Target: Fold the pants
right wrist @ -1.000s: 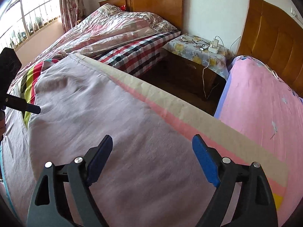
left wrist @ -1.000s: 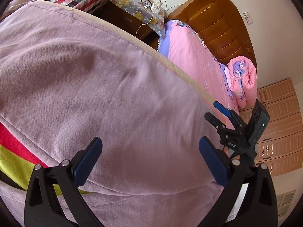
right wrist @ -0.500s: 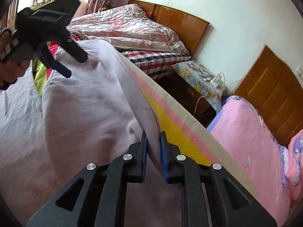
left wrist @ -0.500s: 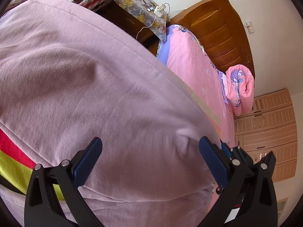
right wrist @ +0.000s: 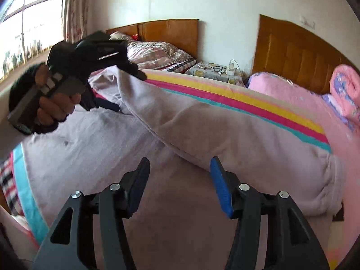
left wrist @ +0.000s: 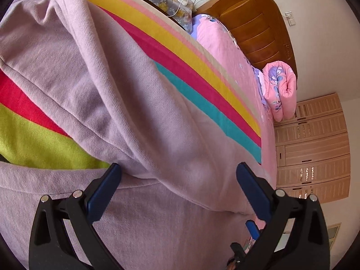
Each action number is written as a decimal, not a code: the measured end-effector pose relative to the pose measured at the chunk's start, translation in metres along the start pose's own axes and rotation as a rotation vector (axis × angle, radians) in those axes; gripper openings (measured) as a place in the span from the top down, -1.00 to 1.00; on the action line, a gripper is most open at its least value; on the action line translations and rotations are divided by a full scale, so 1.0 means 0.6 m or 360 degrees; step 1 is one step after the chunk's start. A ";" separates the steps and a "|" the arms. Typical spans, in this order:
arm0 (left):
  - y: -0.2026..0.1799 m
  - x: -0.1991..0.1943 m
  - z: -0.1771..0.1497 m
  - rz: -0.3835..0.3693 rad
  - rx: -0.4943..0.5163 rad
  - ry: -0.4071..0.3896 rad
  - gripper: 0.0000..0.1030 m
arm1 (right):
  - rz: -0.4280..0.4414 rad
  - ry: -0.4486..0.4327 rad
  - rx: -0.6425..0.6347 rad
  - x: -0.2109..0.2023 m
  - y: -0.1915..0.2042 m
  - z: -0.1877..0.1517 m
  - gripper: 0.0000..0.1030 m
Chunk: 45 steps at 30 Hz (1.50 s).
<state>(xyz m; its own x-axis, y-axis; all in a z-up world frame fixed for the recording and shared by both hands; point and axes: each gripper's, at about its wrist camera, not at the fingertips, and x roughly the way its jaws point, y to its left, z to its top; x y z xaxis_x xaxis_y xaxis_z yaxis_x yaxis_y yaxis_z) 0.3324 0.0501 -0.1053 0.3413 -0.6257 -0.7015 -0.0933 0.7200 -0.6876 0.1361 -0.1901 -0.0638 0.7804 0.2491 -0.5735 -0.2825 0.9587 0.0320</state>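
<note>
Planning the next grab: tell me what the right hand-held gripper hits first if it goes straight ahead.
Most likely the folded-over leg of the lilac pants, lying right ahead of the open right hand-held gripper; depth is uncertain.

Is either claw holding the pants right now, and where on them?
Neither. The right claw has just been opening and stands open above the pants, gripping nothing. The left claw is open too.

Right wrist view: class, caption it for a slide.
Open right tongs hover over folded lilac knit pants on the striped bedspread.

Both wrist views close above the pants [left wrist: 157, 135], angled down, sharing the striped bedcover [right wrist: 247, 103]
</note>
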 end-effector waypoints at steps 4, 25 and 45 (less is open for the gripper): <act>0.018 -0.029 0.003 -0.0043 0.0007 -0.0073 -0.97 | 0.0081 -0.0031 0.0842 -0.043 -0.130 -0.068 -0.04; 0.105 -0.098 0.055 -0.0105 -0.0113 -0.0235 -0.96 | 0.0003 -0.0125 0.1539 -0.024 -0.274 -0.099 0.67; 0.070 -0.100 0.062 0.0055 0.0055 -0.0360 0.78 | 0.0086 -0.0243 0.1402 -0.058 -0.289 -0.045 0.79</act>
<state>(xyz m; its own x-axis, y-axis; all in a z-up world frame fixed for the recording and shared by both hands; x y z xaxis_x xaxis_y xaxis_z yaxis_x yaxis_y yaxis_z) 0.3424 0.1292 -0.0851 0.5400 -0.5199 -0.6619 -0.0778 0.7522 -0.6543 0.1427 -0.3685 -0.0712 0.8618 0.2523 -0.4400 0.1606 0.6871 0.7086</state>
